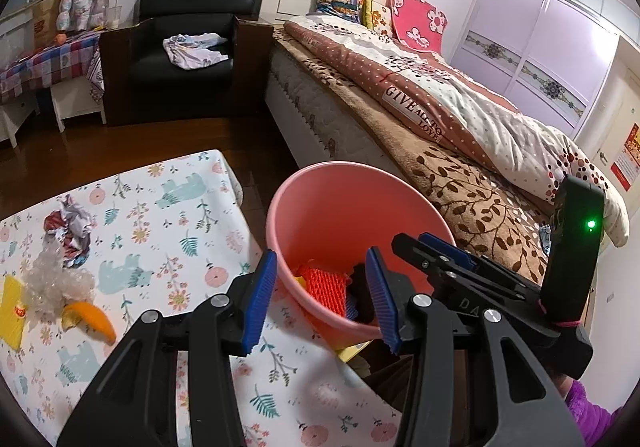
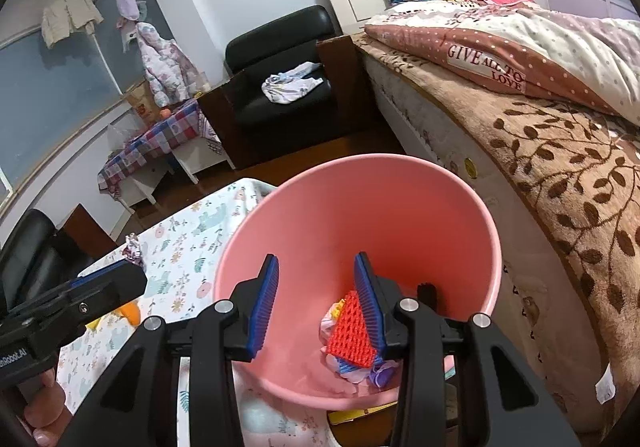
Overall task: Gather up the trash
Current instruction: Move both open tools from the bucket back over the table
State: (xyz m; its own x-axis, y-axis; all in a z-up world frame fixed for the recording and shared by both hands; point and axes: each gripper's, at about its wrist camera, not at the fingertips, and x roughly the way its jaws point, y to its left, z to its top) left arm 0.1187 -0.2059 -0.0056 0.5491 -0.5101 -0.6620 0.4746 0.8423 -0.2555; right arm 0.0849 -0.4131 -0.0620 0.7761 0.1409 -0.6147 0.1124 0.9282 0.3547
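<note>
A pink bin (image 1: 352,203) stands at the right edge of the floral-cloth table (image 1: 168,207). My left gripper (image 1: 322,299) hovers at its near rim, open, with nothing between the blue pads. My right gripper (image 2: 316,303) is open over the bin (image 2: 360,207); a red foam net (image 2: 352,331) lies inside, just beside its right pad, on white and purple scraps (image 2: 376,371). On the table lie crumpled paper (image 1: 68,231), clear bubble wrap (image 1: 52,283), an orange peel (image 1: 96,319) and a yellow sheet (image 1: 12,311). The right gripper (image 1: 412,241) also shows from the side, reaching over the rim.
A bed (image 1: 460,175) with a brown leaf blanket runs close along the bin's right side. A black armchair (image 1: 188,47) and a checked-cloth side table (image 1: 44,63) stand across the wood floor (image 1: 140,143). A hand (image 2: 44,407) holds the left gripper's handle.
</note>
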